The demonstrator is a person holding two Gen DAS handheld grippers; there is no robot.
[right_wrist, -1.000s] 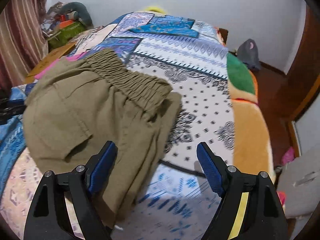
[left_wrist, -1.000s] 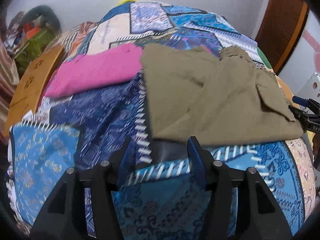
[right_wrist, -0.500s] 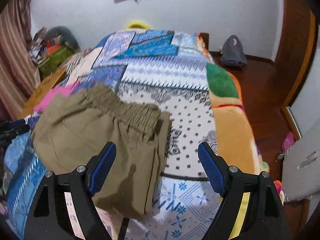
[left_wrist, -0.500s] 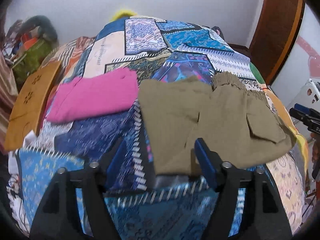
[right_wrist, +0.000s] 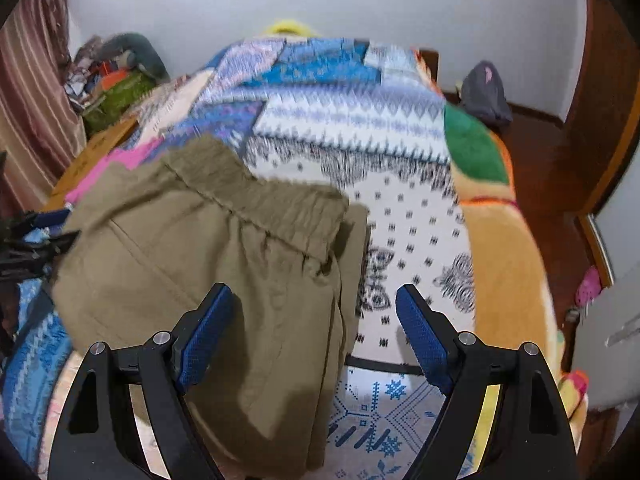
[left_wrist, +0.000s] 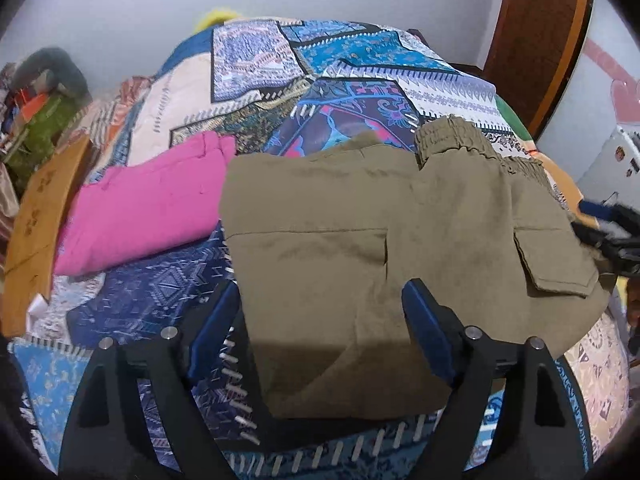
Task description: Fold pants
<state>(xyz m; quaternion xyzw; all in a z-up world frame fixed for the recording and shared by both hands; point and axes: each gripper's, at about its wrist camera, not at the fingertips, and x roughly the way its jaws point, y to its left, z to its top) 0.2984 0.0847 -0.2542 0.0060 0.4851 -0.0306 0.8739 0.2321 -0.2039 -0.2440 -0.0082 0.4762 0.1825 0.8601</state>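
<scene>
The olive cargo pants [left_wrist: 360,248] lie folded on the patterned bedspread [left_wrist: 344,68], elastic waistband [left_wrist: 452,136] at the far right and a flap pocket [left_wrist: 556,264] near the right edge. My left gripper [left_wrist: 320,328] is open and empty, hovering over the pants' near edge. My right gripper [right_wrist: 316,328] is open and empty over the waistband end of the pants [right_wrist: 200,248]; it also shows at the right edge of the left wrist view [left_wrist: 608,232].
A folded pink garment [left_wrist: 148,208] lies left of the pants. A wooden board [left_wrist: 36,216] and a clutter pile [left_wrist: 36,112] sit at the bed's left. A wooden door [left_wrist: 536,40], the floor and a grey bag [right_wrist: 484,92] are on the right.
Both grippers have moved in over the pants; the left gripper has opened wider. The pants have not moved.
</scene>
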